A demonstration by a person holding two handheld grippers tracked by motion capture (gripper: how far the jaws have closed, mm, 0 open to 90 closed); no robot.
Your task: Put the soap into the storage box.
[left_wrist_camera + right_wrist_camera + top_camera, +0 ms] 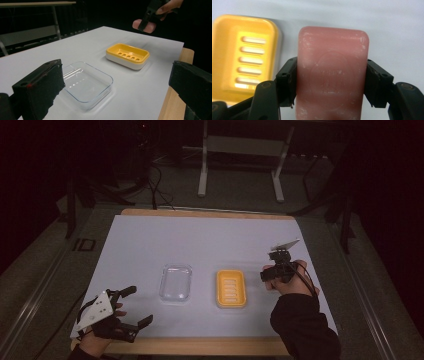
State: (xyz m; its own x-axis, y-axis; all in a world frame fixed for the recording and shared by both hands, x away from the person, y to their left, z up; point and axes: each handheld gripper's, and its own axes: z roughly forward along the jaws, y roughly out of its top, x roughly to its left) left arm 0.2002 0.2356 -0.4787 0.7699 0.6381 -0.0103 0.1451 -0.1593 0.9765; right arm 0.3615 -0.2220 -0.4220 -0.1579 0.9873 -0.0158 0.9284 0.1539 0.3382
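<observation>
A pink soap bar [332,72] sits clamped between the jaws of my right gripper [329,85], which is shut on its two long sides. In the high view this right gripper [276,270] hovers just right of the yellow soap dish [231,288]; the dish [244,57] has a slotted floor and lies to the left of the bar. From the left gripper view the soap [145,26] hangs above the far side of the dish [128,55]. My left gripper [132,307] stands open at the near left, facing a clear plastic lid [176,283] [83,83].
A white sheet [200,240] covers the wooden table [200,346], whose edge shows front and back. A metal stand [240,160] and cables lie on the floor beyond the table. Bare sheet stretches behind the dish and lid.
</observation>
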